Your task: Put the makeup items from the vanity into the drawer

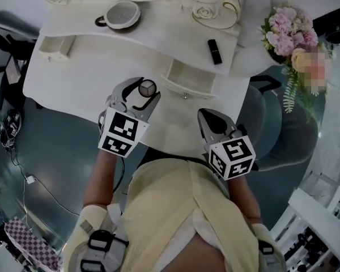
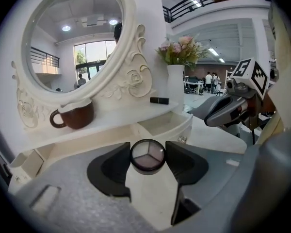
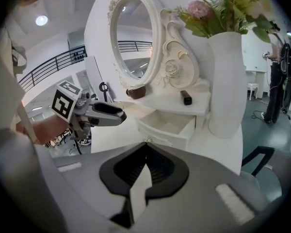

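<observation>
Jaws on my left gripper point(image 1: 138, 91) are pinching a little round eyeshadow compact point(image 2: 148, 157) by its rim, one pad on each side, with the three colour pans facing the gripper camera. I guess an edge grip like that makes sense for a flat disc, since it leaves the bottom free to set down. Right now the compact hangs over the bare white vanity top point(image 1: 85, 81), just left of the drawer point(image 1: 188, 77) and not over it yet. The drawer is pulled open and looks empty from the head view, so I'd say this is the first item going in. My right gripper point(image 3: 145, 155) has its jaws pressed together with nothing between them, and it sits low off the front edge of the vanity. To me it reads as parked out of the way, since the drawer already stands open. A black lipstick point(image 1: 215, 51) lies on the raised shelf behind the drawer, probably next in line. The brown mug point(image 2: 73, 115) by the mirror point(image 2: 75, 38) isn't makeup, so I'd leave it. The next move calls for a short slide right and a gentle drop. A round rim can squirt out of flat pads, so I'd go slow.
</observation>
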{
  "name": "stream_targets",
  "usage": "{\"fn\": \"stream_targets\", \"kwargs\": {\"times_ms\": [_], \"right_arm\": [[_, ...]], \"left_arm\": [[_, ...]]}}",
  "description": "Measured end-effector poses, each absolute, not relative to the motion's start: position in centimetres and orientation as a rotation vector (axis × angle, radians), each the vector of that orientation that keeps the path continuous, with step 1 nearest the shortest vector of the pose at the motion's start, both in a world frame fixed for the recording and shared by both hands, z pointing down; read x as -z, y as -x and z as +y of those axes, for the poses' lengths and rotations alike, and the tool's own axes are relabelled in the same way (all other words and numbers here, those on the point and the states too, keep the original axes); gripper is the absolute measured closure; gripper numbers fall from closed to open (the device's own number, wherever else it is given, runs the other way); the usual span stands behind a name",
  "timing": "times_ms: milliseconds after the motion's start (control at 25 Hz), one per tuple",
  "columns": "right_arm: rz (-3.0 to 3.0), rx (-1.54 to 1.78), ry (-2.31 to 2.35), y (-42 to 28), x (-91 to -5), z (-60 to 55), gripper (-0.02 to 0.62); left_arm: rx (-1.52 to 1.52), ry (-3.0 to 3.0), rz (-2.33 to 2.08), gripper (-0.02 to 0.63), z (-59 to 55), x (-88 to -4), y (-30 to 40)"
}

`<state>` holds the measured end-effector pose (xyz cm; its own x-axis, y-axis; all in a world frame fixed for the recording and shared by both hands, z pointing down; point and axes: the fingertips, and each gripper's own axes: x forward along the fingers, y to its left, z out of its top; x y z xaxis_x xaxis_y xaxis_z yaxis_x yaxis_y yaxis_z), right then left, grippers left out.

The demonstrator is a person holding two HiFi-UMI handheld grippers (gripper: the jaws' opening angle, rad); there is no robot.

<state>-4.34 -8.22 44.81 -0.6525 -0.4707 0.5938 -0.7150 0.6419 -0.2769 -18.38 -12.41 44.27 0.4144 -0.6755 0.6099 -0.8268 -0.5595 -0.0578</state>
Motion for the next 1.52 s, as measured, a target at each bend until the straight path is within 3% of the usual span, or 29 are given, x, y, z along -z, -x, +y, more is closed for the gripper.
{"fn": "stream_targets", "kwargs": {"times_ms": [760,1520], "right_arm": [[-2.336,-0.737,-1.141,-2.0,-44.7,-8.2,0.592],[-2.261,-0.807,-1.265,-5.3,-45.8,-7.7,0.592]], "left_arm": [[-0.955,-2.578,-1.049,0.368,-16.7,-42.7,8.4],[-0.994,-2.283,-0.823,0.365,-17.6,-46.7,5.5]]}}
